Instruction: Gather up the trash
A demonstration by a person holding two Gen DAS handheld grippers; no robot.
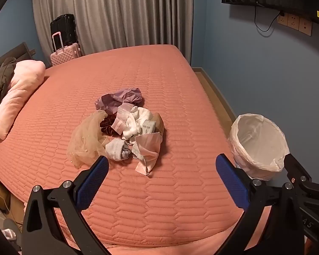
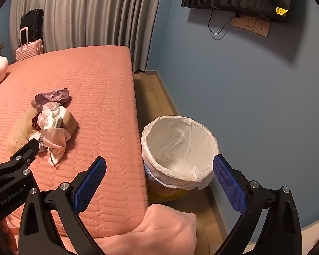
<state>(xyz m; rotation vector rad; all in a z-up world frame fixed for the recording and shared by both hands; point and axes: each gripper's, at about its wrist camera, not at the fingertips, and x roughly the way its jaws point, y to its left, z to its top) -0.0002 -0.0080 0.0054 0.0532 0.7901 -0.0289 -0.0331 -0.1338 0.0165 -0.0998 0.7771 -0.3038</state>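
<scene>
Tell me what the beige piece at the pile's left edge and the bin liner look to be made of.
Beige piece: sheer net fabric, probably tulle; the bedcover shows through it and small beads dot it. Bin liner: thin whitish plastic film, slightly glossy and crinkled, folded over the rim.

A pink quilted bed (image 1: 159,201) carries a heap of trash (image 1: 125,127) near its middle: a crumpled purple bag (image 1: 119,99), white tissues (image 1: 136,121), beige netting (image 1: 87,140), a grey sock (image 1: 117,150) and a pink cloth (image 1: 148,148). A pink pillow (image 1: 17,97) lies at the left edge. On the wooden floor (image 2: 151,93), just beside the right edge, stands a lined trash bin (image 2: 178,150).
</scene>
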